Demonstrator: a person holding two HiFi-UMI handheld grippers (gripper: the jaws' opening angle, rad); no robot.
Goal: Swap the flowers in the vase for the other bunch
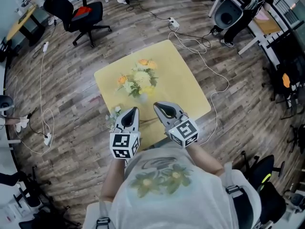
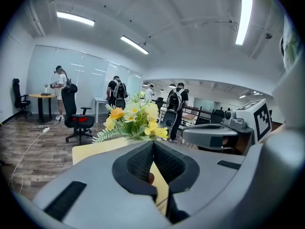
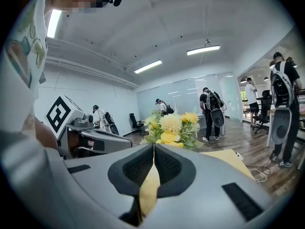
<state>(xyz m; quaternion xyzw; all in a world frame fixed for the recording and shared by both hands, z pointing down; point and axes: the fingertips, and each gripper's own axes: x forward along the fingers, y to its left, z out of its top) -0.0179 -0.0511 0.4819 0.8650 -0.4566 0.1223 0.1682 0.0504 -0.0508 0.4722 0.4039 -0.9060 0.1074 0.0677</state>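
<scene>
A bouquet of yellow, white and orange flowers stands in a small vase in the middle of the yellow table. It also shows straight ahead as the bouquet and the bouquet. A second, paler bunch lies at the table's near left edge, its thin stems running right under both grippers. My left gripper hovers by it with its pads together; a small brown bit shows behind them. My right gripper is shut, with nothing seen between its pads.
Both grippers hang side by side over the table's near edge, close to my body. A black office chair stands far left. Cables trail across the wooden floor to the right. Several people stand by desks in the background.
</scene>
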